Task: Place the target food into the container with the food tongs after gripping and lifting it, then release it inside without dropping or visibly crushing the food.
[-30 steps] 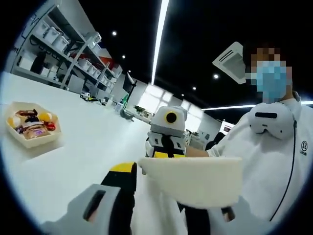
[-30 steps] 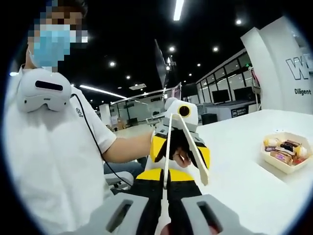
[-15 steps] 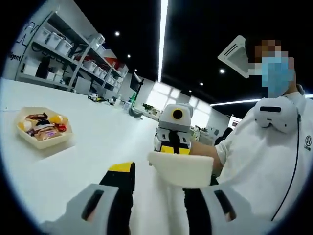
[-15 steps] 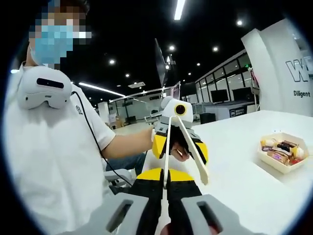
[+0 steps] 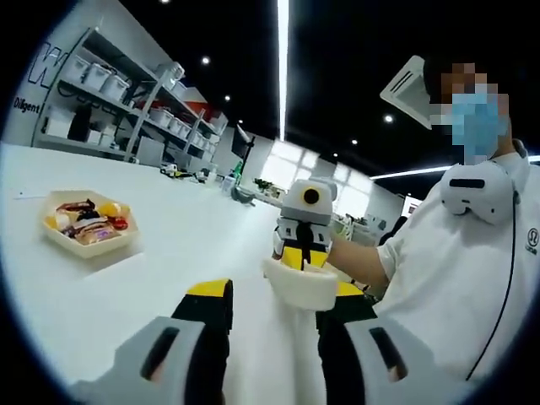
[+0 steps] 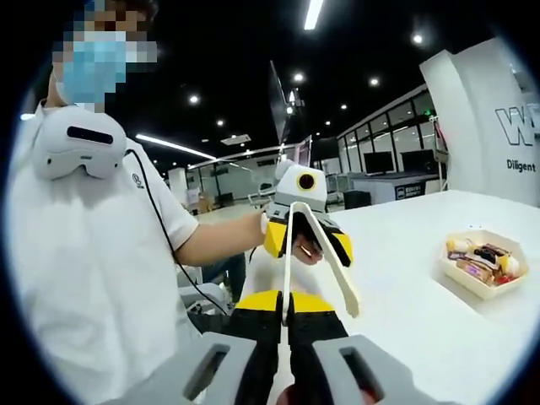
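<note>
On a wide white counter [image 5: 160, 253], we hold our left tongs [image 5: 278, 297] closed around a white container [image 5: 299, 283], which sits between the yellow-tipped jaws, near the camera and raised off the counter. Just beyond the container in the left gripper view, we see our right tongs [image 5: 308, 221] facing us, yellow and black below a white top.

In the right gripper view, the right tongs [image 6: 287, 302] stand narrow, clamped on the handle end of a pair of white food tongs [image 6: 288, 253]. The utensil's two arms are spread apart, one rising straight up and the other angling out to the right. Behind them are the left tongs [image 6: 299, 221], with a hand wrapped around their grip.

The food lies well apart from both tools, in a pale hexagonal tray [image 5: 52, 243] far to the left on the counter in the left gripper view; in the right gripper view the tray [image 6: 460, 278] lies out to the right. It holds a mix of small pieces, yellow, red and dark, too small for us to name.

A person in a white shirt [image 6: 93, 278] wears a white headset [image 6: 78, 143] around the neck. Storage shelves [image 5: 110, 101] line the far wall.
</note>
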